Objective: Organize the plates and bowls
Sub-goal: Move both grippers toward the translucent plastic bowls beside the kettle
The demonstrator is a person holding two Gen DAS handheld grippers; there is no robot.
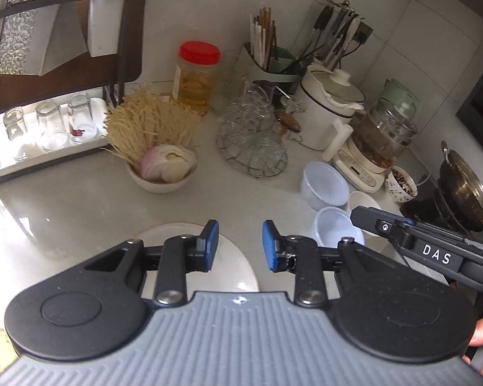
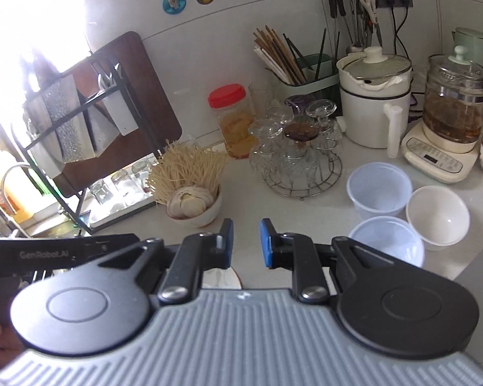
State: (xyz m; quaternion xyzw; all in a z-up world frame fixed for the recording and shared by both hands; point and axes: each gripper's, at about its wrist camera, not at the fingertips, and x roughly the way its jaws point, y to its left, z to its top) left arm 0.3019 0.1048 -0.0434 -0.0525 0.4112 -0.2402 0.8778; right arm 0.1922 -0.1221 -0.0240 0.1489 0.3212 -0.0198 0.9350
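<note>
A white plate (image 1: pixel 238 270) lies on the counter right under my left gripper (image 1: pixel 240 246), which is open and empty above it. A sliver of the plate shows in the right wrist view (image 2: pixel 223 278). My right gripper (image 2: pixel 246 243) is open and empty above the counter. To its right stand two translucent plastic bowls (image 2: pixel 378 189) (image 2: pixel 386 241) and a white bowl (image 2: pixel 438 214). The same bowls show in the left wrist view (image 1: pixel 323 185) (image 1: pixel 336 226), with the right gripper's body (image 1: pixel 434 244) over them.
A bowl of noodles and onion (image 1: pixel 159 167) stands mid-counter. Behind are a wire rack of glass cups (image 1: pixel 252 135), a red-lidded jar (image 1: pixel 196 75), a chopstick holder (image 1: pixel 273 61), a white pot (image 1: pixel 328 109), a glass kettle (image 1: pixel 381 138) and a wok (image 1: pixel 467 189). A dish rack (image 1: pixel 48 119) stands left.
</note>
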